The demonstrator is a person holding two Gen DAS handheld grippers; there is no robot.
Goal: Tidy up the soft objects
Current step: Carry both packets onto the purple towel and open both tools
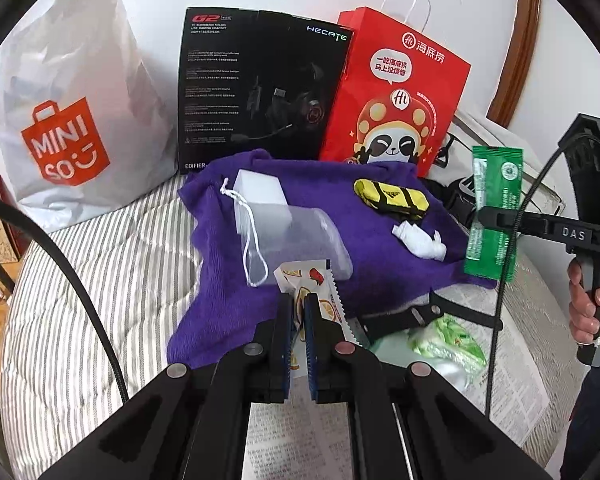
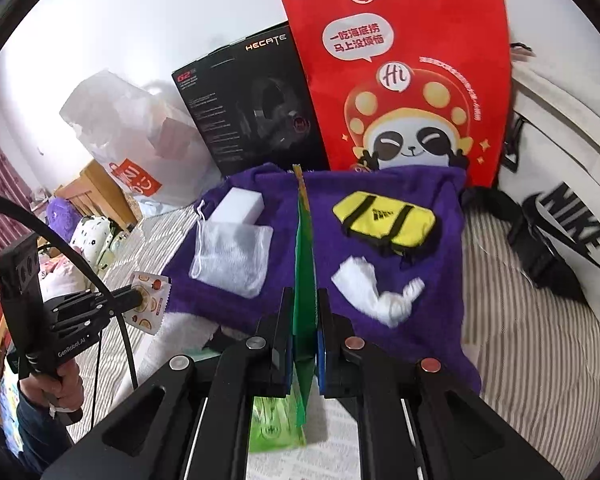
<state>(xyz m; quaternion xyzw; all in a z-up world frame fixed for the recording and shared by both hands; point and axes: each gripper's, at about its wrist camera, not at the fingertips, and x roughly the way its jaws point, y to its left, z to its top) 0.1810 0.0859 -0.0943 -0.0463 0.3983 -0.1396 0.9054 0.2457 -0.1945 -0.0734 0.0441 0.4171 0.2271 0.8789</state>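
Black tool [image 1: 297, 320], blue pads, silver screws, black cable.

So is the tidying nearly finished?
Partly. Already on the purple towel: sponge, mesh pouch, yellow mini bag, white cloth. In hand: left tongs grip a fruit-print packet, right tongs a green packet. Left: placing both.

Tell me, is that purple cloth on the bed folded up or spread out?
Spread out. The purple cloth lies opened flat on the striped bedding, with a yellow pouch, a white sponge block and a mesh bag resting on it.
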